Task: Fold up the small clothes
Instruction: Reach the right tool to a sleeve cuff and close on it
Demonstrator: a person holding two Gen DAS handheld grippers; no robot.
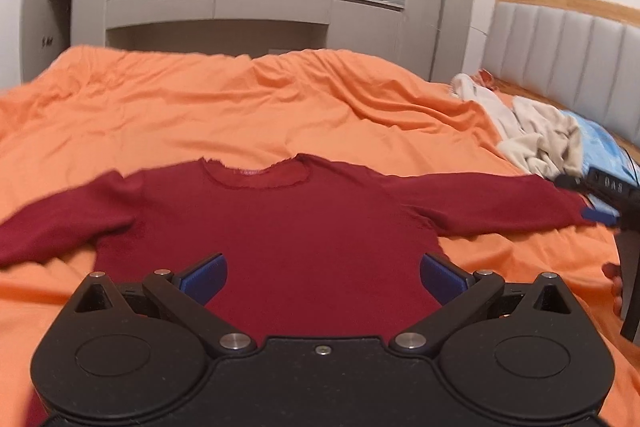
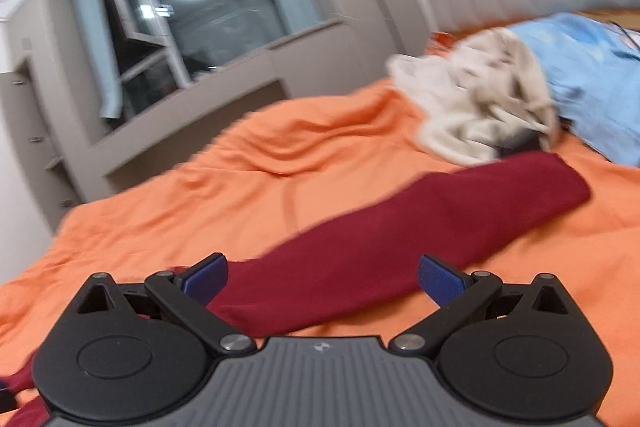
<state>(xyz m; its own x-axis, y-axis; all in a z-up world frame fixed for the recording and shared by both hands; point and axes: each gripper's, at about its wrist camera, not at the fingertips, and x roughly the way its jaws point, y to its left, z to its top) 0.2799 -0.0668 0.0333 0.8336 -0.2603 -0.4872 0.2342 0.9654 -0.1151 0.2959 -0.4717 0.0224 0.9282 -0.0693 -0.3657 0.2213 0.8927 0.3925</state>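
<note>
A dark red long-sleeved sweater (image 1: 280, 227) lies spread flat on the orange bedspread (image 1: 240, 107), and no fold has been made yet: body and both sleeves are laid out, so the whole folding sequence appears to remain. In the left wrist view, its left sleeve (image 1: 52, 227) angles off toward the frame's edge, the neckline (image 1: 256, 175) points away from the camera toward the window wall, and the right sleeve (image 1: 492, 203) stretches straight out, so the sleeve-to-sleeve line runs across the bed while the body's long axis runs from hem up to collar. The left gripper (image 1: 323, 277) hovers over the hem area with its blue fingers spread wide, holding nothing. At the sleeve's cuff, the right gripper (image 2: 322, 277) is likewise spread apart and empty, positioned over that sleeve, which slants up and right in its view. Beyond the cuff sits a crumpled pile of cream clothes (image 2: 480, 107) beside a light blue pillow (image 2: 592, 79), probably waiting their turn.
</note>
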